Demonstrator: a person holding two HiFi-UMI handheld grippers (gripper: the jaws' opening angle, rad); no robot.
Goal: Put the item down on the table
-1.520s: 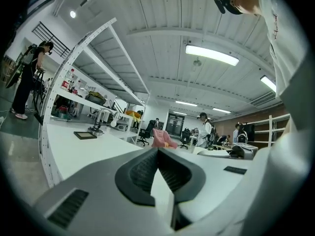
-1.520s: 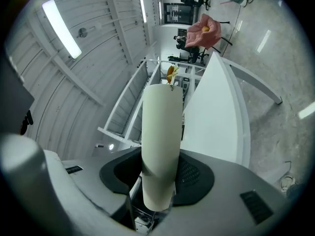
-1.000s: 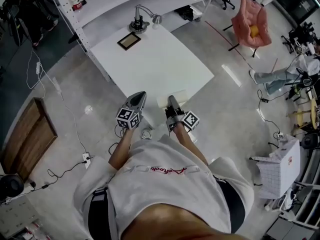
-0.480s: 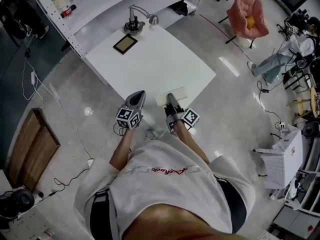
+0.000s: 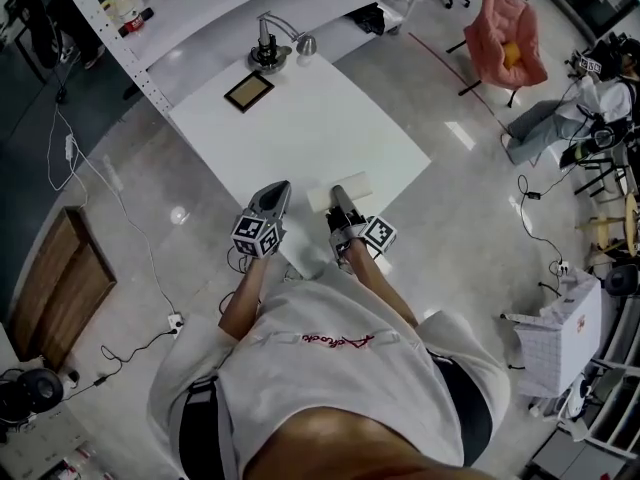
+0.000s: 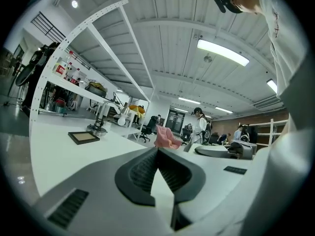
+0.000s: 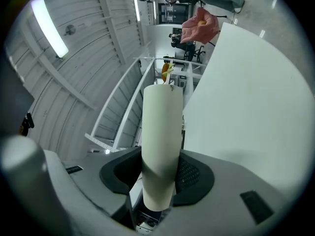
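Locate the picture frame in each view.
Head view: frame upper left, on the table's far corner by the lamp.
Left gripper view: frame at left on the table, in front of the lamp.
Right gripper view: not in it.
Shared landmark: pink chair, in all three views.

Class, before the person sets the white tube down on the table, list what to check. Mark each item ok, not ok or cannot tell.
1. Right tongs grip the white tube: ok.
2. Left tongs shut, nothing in them: ok.
3. Bare table ahead of the tube: ok.
4. Picture frame and lamp stand at the far end, away from the tube: ok.
5. Gap between tube and tabletop: cannot tell.
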